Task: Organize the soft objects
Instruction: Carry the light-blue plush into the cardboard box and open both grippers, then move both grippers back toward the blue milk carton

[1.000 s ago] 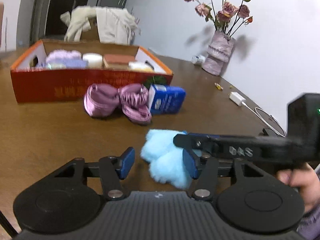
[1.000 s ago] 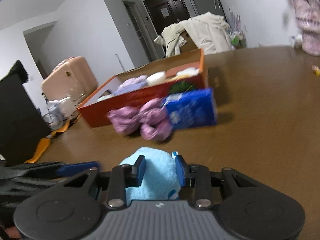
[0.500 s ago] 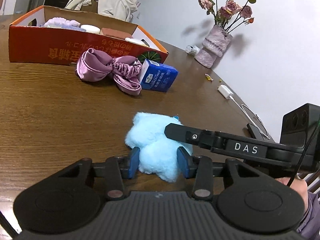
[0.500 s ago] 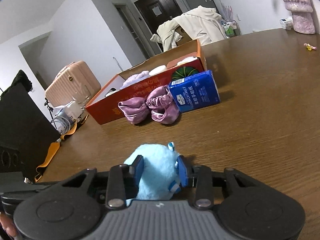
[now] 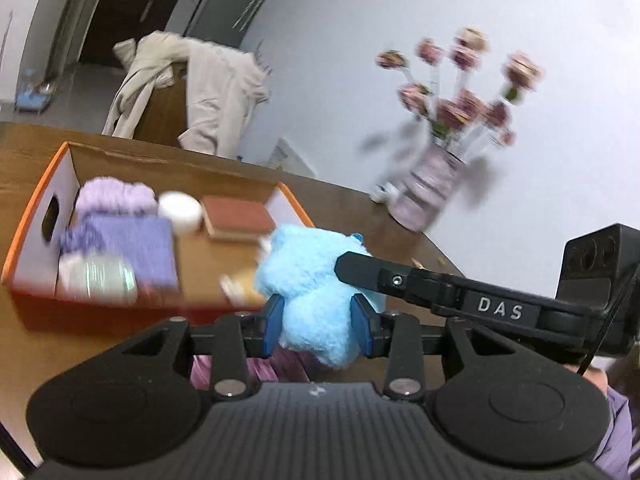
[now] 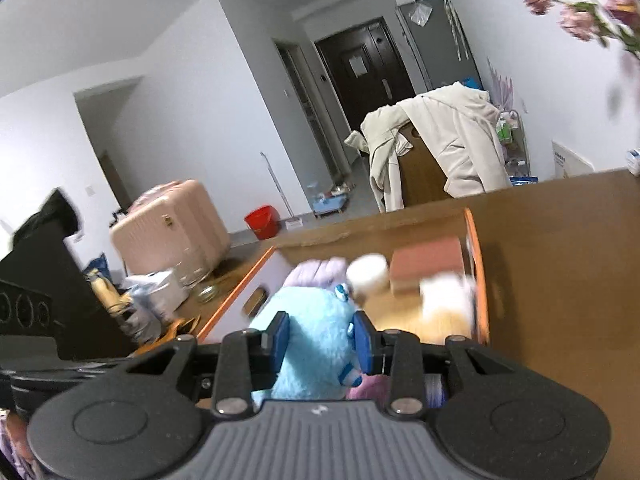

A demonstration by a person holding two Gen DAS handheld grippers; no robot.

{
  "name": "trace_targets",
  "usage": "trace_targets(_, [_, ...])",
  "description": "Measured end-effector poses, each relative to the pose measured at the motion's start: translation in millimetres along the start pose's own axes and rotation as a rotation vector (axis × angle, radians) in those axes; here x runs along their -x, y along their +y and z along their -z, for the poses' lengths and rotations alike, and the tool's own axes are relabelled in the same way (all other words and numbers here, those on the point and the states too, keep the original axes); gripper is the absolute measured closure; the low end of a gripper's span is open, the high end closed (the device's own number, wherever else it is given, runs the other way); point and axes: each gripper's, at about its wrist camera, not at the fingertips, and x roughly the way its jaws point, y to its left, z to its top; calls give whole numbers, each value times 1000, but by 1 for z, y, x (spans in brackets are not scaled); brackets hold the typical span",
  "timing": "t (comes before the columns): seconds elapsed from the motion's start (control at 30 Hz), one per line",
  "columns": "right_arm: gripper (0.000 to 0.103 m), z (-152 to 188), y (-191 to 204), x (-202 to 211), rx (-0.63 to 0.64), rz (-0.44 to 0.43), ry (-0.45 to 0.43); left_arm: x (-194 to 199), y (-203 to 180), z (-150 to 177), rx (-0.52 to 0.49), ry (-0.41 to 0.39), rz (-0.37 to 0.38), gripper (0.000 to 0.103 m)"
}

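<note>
A lived-in home, wooden table (image 6: 560, 240), vase of dried roses (image 5: 432, 184) against a white wall, pale coat (image 6: 448, 140) draped over a chair, pink suitcase (image 6: 168, 228) on the floor, red bucket (image 6: 262, 222), dark front door (image 6: 364, 76) down the hallway

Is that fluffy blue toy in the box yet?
Not yet. The blue toy is held up between both grippers' pads, in front of the box.

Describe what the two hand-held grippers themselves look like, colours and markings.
Both are matte black plastic with a ribbed grey-black body, two round discs, silver pivot screws and blue pads. The left hand-held gripper and right hand-held gripper match. From the left wrist view, the right one's side bears white "DAS" lettering, a thin black cable, and a purple sleeve behind.
</note>
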Motion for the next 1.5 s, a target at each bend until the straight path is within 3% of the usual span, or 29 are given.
trace_targets(0.17, [70, -45, -14, -101, 13, 75, 121, -67, 60, -48, 107, 83, -55, 66])
trace_targets(0.23, [71, -46, -26, -137, -34, 85, 178, -87, 82, -51, 136, 116, -94, 67])
trace_targets(0.33, [77, -36, -30, -176, 3, 137, 251, -104, 99, -47, 108, 161, -182, 71])
trace_targets(0.4, [77, -26, -29, -190, 0, 123, 292, -101, 102, -45, 67, 149, -227, 71])
trace_targets(0.5, [77, -21, -31, -194, -48, 39, 324, -89, 106, -43, 49, 121, -231, 71])
trace_targets(0.57, [77, -20, -26, -192, -18, 62, 324, -83, 107, -43, 46, 121, -241, 71])
trace_targets(0.7, [73, -22, -20, -178, 18, 75, 342, -67, 95, -48, 9, 92, -249, 71])
trace_targets(0.83, [67, -35, -8, -149, 89, 135, 295, -37, 70, -57, -34, 49, -248, 70])
trace_targets(0.97, [64, -57, 10, -93, 132, 133, 213, 6, 43, -61, -103, -4, -273, 66])
trace_targets(1.2, [54, -75, 43, 12, 225, 134, 60, 89, -5, -51, -231, -131, -321, 51])
trace_targets(1.4, [50, -48, 65, 57, 291, 141, -5, 121, -28, -17, -256, -180, -390, 45])
trace_targets(1.5, [48, -13, 69, 82, 288, 140, -66, 141, -34, 25, -261, -234, -404, 31])
